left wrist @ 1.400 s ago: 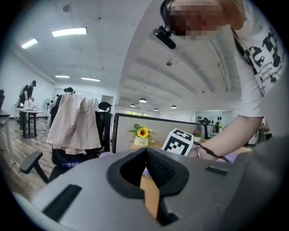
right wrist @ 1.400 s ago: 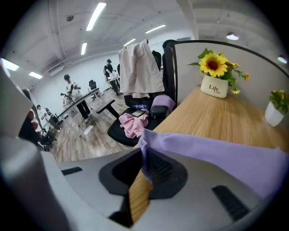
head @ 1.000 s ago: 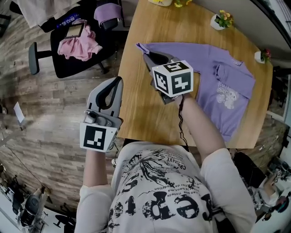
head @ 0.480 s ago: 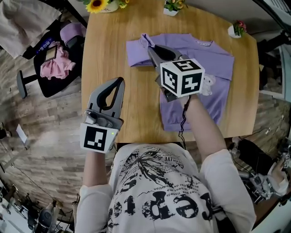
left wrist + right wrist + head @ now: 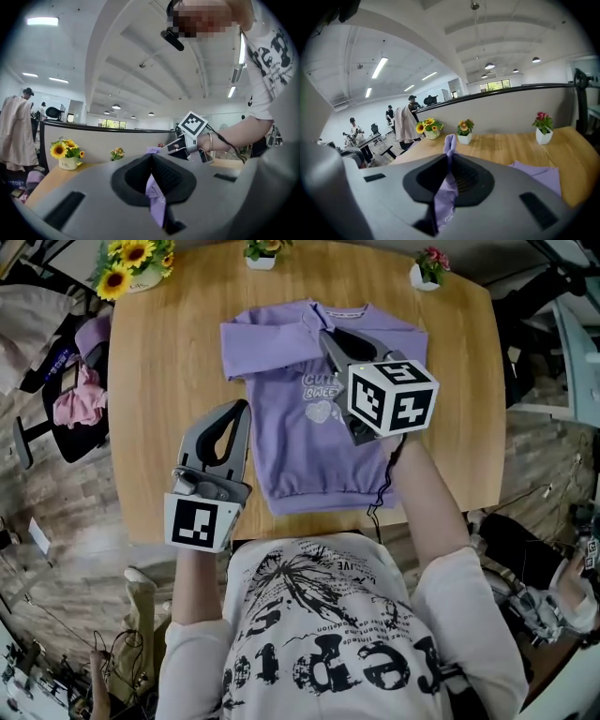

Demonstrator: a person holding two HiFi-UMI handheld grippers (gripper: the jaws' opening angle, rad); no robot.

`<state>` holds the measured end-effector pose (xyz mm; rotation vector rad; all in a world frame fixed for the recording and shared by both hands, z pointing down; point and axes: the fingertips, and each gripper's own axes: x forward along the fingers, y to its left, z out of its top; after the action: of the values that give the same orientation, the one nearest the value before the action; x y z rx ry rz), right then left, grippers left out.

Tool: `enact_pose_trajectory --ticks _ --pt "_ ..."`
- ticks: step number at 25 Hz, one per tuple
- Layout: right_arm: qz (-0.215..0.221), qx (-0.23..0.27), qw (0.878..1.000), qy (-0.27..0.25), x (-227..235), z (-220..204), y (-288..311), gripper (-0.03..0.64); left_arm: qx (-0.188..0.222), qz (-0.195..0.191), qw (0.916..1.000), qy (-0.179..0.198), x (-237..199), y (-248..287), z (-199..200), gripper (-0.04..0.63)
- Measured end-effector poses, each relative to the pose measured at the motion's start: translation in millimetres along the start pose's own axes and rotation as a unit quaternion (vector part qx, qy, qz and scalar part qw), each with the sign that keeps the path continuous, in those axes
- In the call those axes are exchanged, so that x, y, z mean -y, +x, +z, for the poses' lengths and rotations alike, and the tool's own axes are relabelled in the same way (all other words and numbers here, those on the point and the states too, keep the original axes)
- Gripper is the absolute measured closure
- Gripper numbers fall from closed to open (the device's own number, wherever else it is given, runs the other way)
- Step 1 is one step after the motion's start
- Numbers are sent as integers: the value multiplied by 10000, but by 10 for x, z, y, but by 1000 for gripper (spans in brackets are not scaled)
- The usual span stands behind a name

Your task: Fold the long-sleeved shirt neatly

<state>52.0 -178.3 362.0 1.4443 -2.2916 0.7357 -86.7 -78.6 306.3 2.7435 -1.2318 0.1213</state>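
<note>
In the head view the long-sleeved shirt point(image 5: 309, 451) lies print-up on the table point(image 5: 150, 427) beneath both tips, with your left gripper point(image 5: 241, 411) at its side edge and your right gripper point(image 5: 327, 337) over the chest, so an uneven pull could drag the body askew. In the left gripper view the jaws are pressed together on only a thin purple strip point(image 5: 154, 197) behind the tips, which could slip free. In the right gripper view the jaws pinch a fuller purple fold point(image 5: 446, 187) that pokes past the tips, and it could land crooked.

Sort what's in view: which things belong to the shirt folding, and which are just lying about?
Job: shirt; left gripper and right gripper, both shut on it; table.
Lying about: sunflowers; middle pot; red-flower pot; pink clothes, off the table.
</note>
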Motion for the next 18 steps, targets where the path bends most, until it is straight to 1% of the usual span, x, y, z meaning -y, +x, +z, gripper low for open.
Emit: enact_pose_trajectory --ticks 2,6,10,13,18 --pt "-46 38 9999 96 224 -10 -107 583 -8 -42 10000 55 137 119 -16 591" --pt "-118 150 9996 216 575 -25 -279 582 49 -58 10000 11 371 319 19 591" --pt "-280 128 9990 339 929 -133 -442 581 40 -60 10000 -32 556 490 -10 591" --pt "-458 36 9981 403 1209 -293 -513 581 32 -98 9998 -146 680 630 -57 591" --pt "-728 -191 9949 675 1588 -685 -520 578 -69 -183 9997 -171 872 820 -207 591"
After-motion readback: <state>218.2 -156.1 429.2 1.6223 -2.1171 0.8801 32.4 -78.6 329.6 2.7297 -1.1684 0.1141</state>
